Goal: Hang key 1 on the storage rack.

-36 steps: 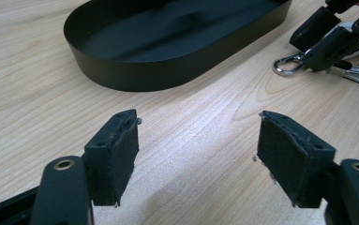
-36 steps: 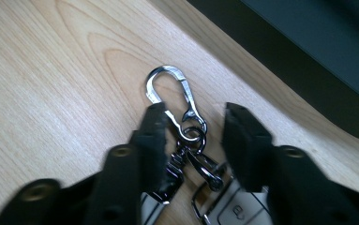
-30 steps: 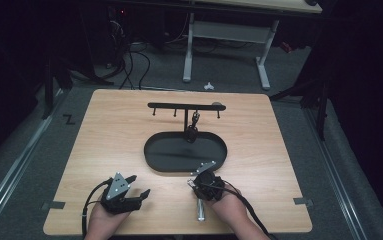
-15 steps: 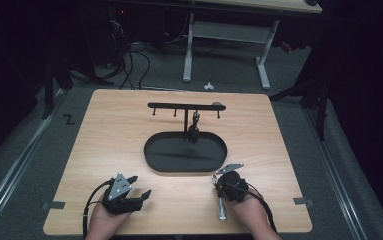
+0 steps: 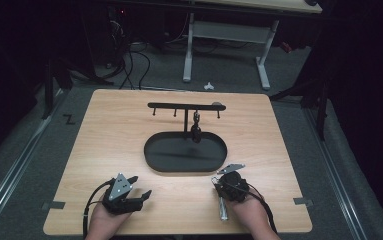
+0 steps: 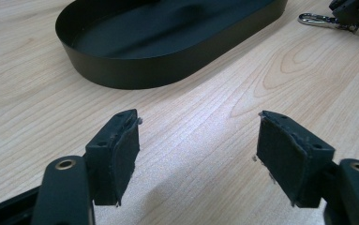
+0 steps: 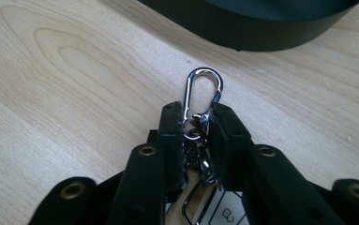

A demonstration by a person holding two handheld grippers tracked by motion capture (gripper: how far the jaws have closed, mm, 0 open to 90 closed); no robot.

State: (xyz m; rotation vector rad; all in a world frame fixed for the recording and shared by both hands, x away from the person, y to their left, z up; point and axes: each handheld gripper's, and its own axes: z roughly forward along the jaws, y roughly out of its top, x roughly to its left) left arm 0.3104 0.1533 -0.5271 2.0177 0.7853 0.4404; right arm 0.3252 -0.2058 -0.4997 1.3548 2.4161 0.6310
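The right gripper [image 7: 197,123] has just been opening its fingers, which only loosely flank the clip [image 7: 204,91] low over the desk [image 5: 129,125] near the tray [image 5: 185,152], so the clip may slip out, what hangs below it is hidden, and the left gripper [image 6: 198,140] gapes empty.

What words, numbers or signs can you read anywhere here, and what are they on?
No readable words or numbers.
A small outlined symbol sits on the white tag under the right gripper, too cut off to read.
A dark "Z"-like mark lies on the floor left of the table; likely tape, not lettering.
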